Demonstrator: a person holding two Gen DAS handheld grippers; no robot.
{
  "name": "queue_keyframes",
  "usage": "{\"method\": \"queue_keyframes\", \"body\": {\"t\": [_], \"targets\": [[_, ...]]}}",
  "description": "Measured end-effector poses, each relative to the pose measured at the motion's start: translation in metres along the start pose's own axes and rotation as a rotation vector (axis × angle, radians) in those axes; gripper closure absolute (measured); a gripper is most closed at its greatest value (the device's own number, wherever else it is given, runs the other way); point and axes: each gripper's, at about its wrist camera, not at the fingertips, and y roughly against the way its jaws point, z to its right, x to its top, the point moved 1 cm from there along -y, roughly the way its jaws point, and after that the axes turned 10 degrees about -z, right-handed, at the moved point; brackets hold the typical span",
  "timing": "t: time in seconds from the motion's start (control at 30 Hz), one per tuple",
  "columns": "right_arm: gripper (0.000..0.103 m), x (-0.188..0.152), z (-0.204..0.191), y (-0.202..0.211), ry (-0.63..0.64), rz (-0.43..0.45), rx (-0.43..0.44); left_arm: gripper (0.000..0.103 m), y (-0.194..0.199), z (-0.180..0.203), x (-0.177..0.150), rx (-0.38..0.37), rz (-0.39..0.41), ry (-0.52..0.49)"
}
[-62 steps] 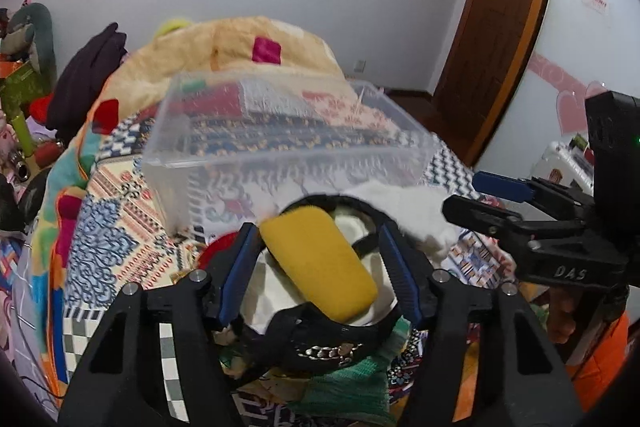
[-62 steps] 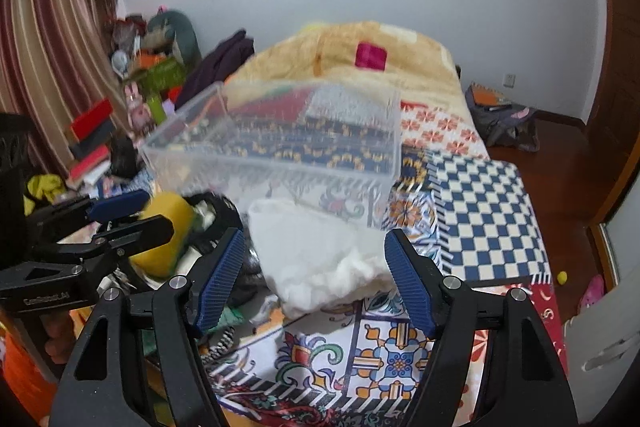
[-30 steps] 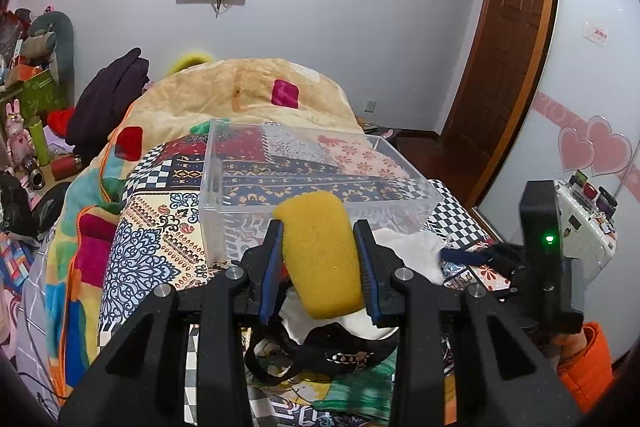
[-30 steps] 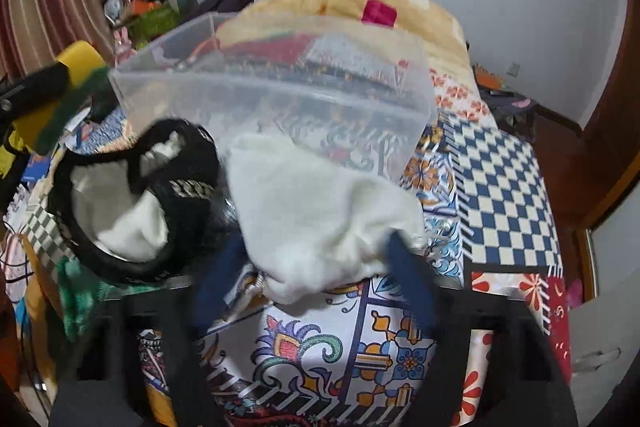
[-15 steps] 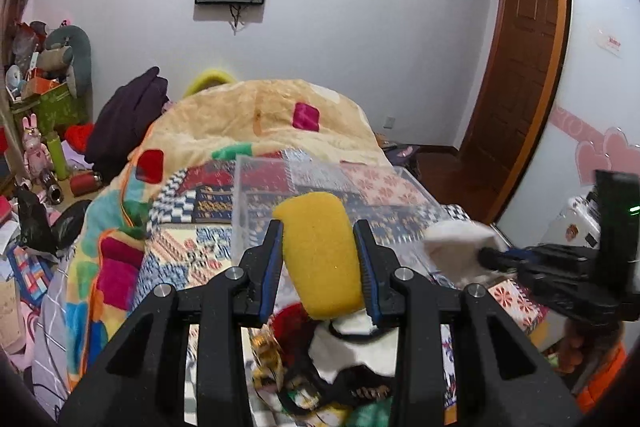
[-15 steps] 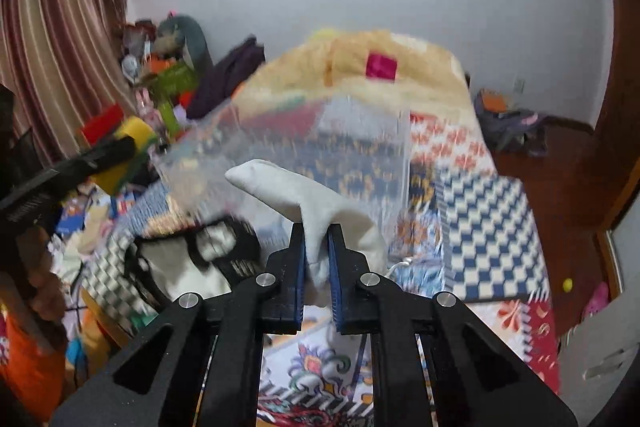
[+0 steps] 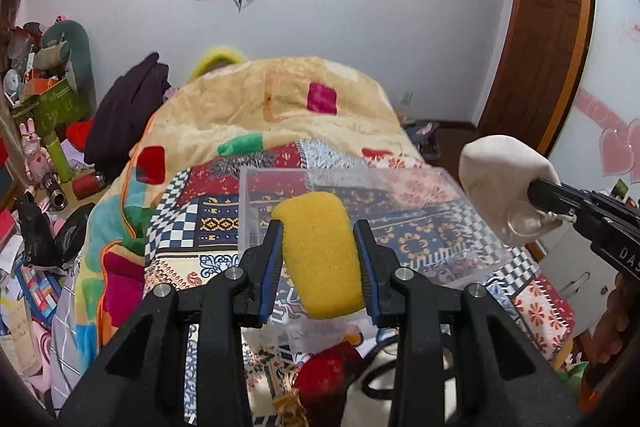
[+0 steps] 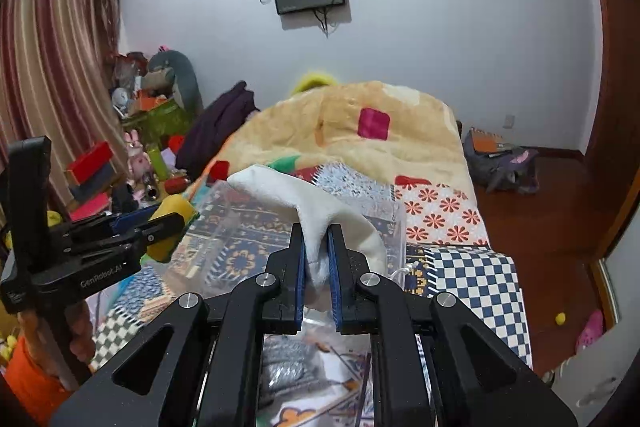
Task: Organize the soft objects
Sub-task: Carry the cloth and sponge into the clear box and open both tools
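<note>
Both grippers have risen from the bed's pile, left gripper (image 7: 318,259) clamping the sponge (image 7: 320,255), right gripper (image 8: 318,263) pinching the cloth (image 8: 320,215), both before the bin (image 7: 440,227); next, release inside.

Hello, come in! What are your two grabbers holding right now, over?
Left gripper shut on yellow sponge. Right gripper shut on white cloth. Both held up near the clear plastic bin. Nothing blocking the bin's open top.
</note>
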Motion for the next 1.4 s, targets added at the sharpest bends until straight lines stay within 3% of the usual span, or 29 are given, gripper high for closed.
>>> {"method": "queue_keyframes", "body": {"t": [0.4, 0.67, 0.77, 0.87, 1.03, 1.13, 1.23, 1.4], "targets": [[0.093, -0.001, 0.007, -0.069, -0.012, -0.187, -0.056, 0.068, -0.069, 0.005, 0.013, -0.012, -0.197, -0.020], [0.093, -0.009, -0.002, -0.086, 0.022, -0.272, -0.047, 0.064, -0.082, 0.015, 0.014, 0.034, -0.228, -0.098], [0.085, -0.010, -0.005, -0.085, 0.038, -0.292, -0.024, 0.055, -0.081, 0.014, 0.014, 0.024, -0.238, -0.094], [0.069, -0.012, -0.009, -0.077, 0.065, -0.281, -0.018, 0.049, -0.075, 0.011, 0.013, 0.012, -0.227, -0.082], [0.047, -0.013, -0.016, -0.048, 0.099, -0.201, -0.020, 0.047, -0.052, 0.011, 0.007, 0.000, -0.182, -0.090], [0.033, -0.012, -0.018, -0.029, 0.097, -0.150, -0.003, 0.040, -0.033, 0.011, 0.001, -0.009, -0.141, -0.092], [0.026, -0.017, -0.018, -0.009, 0.103, -0.095, 0.007, 0.034, -0.013, 0.011, -0.008, -0.021, -0.102, -0.094], [0.025, -0.029, -0.017, 0.006, 0.102, -0.076, -0.002, 0.029, 0.008, 0.018, -0.025, -0.028, -0.074, -0.125]]}}
